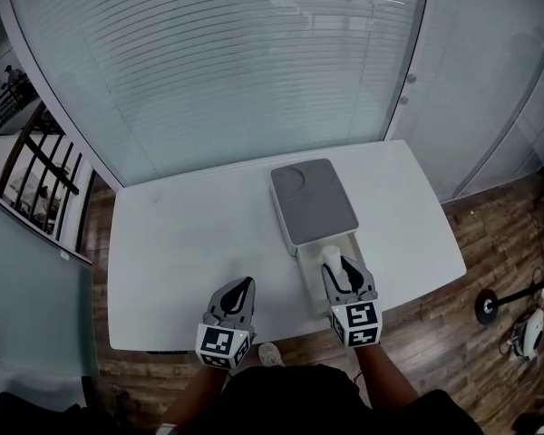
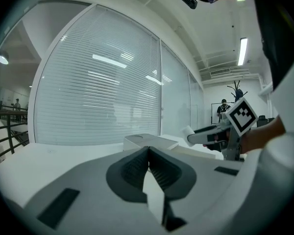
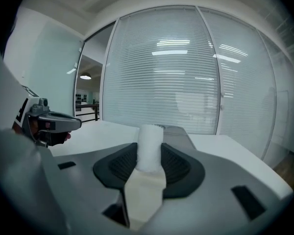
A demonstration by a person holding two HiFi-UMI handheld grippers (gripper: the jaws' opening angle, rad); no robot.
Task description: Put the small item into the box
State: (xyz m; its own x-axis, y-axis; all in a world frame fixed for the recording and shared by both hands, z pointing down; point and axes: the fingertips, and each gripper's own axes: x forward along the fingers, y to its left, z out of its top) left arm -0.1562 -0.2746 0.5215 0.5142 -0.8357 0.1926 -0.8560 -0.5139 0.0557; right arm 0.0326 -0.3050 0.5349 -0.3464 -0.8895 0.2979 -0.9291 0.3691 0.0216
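Note:
A small white cylinder (image 1: 330, 255) is held between the pads of my right gripper (image 1: 337, 267), which is shut on it. In the right gripper view the white cylinder (image 3: 149, 147) stands upright between the dark pads (image 3: 179, 164). It hangs over the open white box (image 1: 308, 275) at the table's front right. The box's grey lid (image 1: 314, 202) lies flat behind it. My left gripper (image 1: 246, 285) is shut and empty, low over the table to the left of the box. The left gripper view shows its pads (image 2: 133, 169) meeting, with the box (image 2: 147, 142) beyond.
The white table (image 1: 190, 243) stands against a glass wall with blinds (image 1: 236, 62). Its front edge (image 1: 163, 343) runs just under both grippers. Wooden floor (image 1: 490, 234) lies to the right, with a floor stand (image 1: 488, 306). A railing (image 1: 36, 170) is at the left.

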